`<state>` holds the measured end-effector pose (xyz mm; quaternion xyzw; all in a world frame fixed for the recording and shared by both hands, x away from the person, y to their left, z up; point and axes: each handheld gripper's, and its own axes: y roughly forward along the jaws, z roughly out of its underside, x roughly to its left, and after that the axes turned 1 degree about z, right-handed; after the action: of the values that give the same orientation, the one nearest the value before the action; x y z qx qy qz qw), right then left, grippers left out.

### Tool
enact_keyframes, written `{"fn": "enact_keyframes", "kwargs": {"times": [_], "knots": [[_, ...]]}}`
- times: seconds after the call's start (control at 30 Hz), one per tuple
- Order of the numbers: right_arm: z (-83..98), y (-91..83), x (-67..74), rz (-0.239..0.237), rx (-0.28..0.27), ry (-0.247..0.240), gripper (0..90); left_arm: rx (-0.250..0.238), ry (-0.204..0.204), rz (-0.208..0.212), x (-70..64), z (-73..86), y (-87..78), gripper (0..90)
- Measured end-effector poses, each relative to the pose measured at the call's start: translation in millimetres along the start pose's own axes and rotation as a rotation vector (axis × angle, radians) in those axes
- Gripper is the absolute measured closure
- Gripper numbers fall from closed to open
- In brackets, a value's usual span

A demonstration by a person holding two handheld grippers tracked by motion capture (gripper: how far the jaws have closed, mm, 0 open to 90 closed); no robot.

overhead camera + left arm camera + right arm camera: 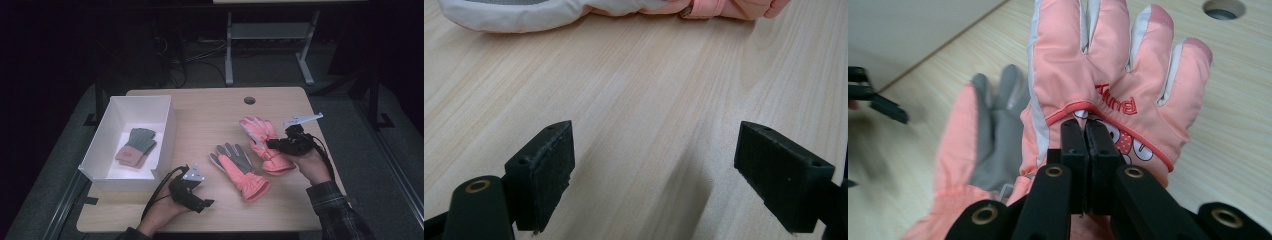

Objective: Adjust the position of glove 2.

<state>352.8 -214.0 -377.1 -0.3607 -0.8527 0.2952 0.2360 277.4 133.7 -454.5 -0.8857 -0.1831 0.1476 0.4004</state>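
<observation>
Pink glove [1108,75] is pinched in the right gripper [274,144], fingertips pointing to 11 o'clock; left gripper [654,175] sits spread, empty.

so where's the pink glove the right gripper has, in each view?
High view: the pink glove lies right of centre on the table, back up, under the right gripper.
Right gripper view: glove centre frame, jaws shut on its back.
Left gripper view: I cannot tell whether the glove at the top edge is this one.
Shared landmark: the grey-palmed glove beside it.
</observation>
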Motion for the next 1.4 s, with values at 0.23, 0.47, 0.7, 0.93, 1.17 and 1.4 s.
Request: {"fn": "enact_keyframes", "kwargs": {"times": [0.23,0.47,0.7,0.93,1.17,1.4], "knots": [[-6.7,-6.4,25.0,-0.038,0.003,-0.041,88.5,0.004,0.009,-0.005,0.3,0.3,-0.1,16.0],[-9.1,-7.9,47.2,-0.07,0.035,-0.039,88.4,-0.004,-0.002,-0.003,-0.3,0.1,0.4,16.0],[-8.8,0.9,62.0,-0.099,0.069,-0.051,88.4,-0.003,0.001,-0.004,-0.6,0.5,0.7,16.0],[-5.6,22.7,68.5,-0.112,0.104,-0.062,88.3,0.001,-0.004,-0.001,-0.6,0.2,1.2,16.0],[1.2,41.9,70.9,-0.1,0.147,-0.057,88.3,0.0,-0.004,-0.001,-1.3,0.9,1.6,16.0],[6.6,55.9,76.0,-0.085,0.184,-0.095,86.9,0.015,0.005,0.001,-0.9,0.4,1.8,16.0]]}}
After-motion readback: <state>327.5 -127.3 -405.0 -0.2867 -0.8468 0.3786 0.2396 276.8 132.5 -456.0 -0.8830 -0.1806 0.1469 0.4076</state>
